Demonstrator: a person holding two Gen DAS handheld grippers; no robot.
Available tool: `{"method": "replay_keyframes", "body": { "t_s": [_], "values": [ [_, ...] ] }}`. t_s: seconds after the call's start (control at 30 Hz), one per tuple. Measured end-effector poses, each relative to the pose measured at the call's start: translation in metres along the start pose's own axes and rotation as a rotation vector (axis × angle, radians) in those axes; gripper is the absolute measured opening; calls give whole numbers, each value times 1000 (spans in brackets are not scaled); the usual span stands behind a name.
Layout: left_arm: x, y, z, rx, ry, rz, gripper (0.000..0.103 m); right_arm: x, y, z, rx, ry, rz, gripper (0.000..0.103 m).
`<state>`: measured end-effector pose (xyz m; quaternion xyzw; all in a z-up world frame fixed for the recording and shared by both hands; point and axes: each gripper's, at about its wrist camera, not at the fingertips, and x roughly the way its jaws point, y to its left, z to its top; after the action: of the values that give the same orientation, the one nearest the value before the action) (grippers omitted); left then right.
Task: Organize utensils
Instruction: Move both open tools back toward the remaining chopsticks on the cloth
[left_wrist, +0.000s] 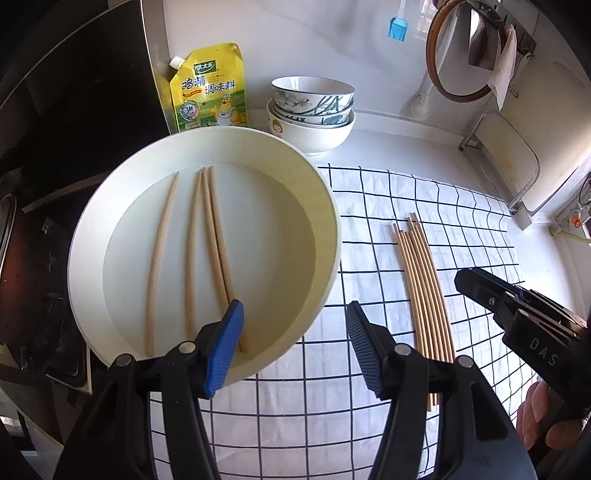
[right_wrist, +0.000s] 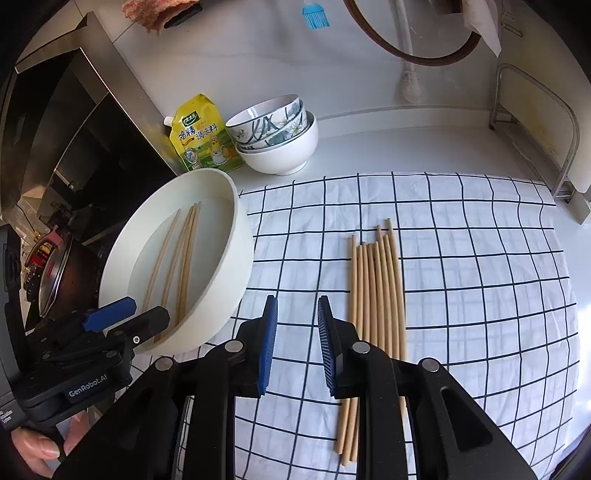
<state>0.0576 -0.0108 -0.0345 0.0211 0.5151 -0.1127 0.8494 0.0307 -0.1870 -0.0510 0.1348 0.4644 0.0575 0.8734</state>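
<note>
A white round basin (left_wrist: 277, 240) sits at the left edge of the checked cloth (left_wrist: 369, 206). Several pale wooden chopsticks (left_wrist: 207, 251) lie side by side in it. A bundle of several more chopsticks (right_wrist: 376, 295) lies on the cloth to its right. My left gripper (left_wrist: 295, 347) is open over the basin's near right rim, its left pad (left_wrist: 225, 343) just above the end of one chopstick, and nothing is between the jaws. My right gripper (right_wrist: 297, 343) hovers over the cloth just left of the bundle. A narrow gap shows between its jaws, and they hold nothing.
Stacked bowls (left_wrist: 312, 110) and a yellow seasoning pouch (left_wrist: 208, 88) stand behind the basin. A black cooktop (left_wrist: 74, 122) with a pot (right_wrist: 55, 280) lies to the left. A cutting board in a rack (left_wrist: 509, 162) stands at the right. A blue brush (left_wrist: 398, 27) hangs on the wall.
</note>
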Motion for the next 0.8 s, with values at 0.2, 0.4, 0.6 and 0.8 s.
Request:
{"method": "replay_keyframes", "body": {
  "t_s": [0.2,0.4,0.6,0.8],
  "values": [
    [4,-29,-2,23,8,-10,57,-2,-31,-4,12,19,-7,22],
    [8,-52,-4,35,5,-5,57,-1,-59,-10,27,43,-13,22],
    [18,-69,-11,39,6,-6,60,10,-80,-23,12,68,-37,27],
    [31,-80,-23,40,24,-20,65,24,-91,-38,-9,95,-46,33]
  ]
}}
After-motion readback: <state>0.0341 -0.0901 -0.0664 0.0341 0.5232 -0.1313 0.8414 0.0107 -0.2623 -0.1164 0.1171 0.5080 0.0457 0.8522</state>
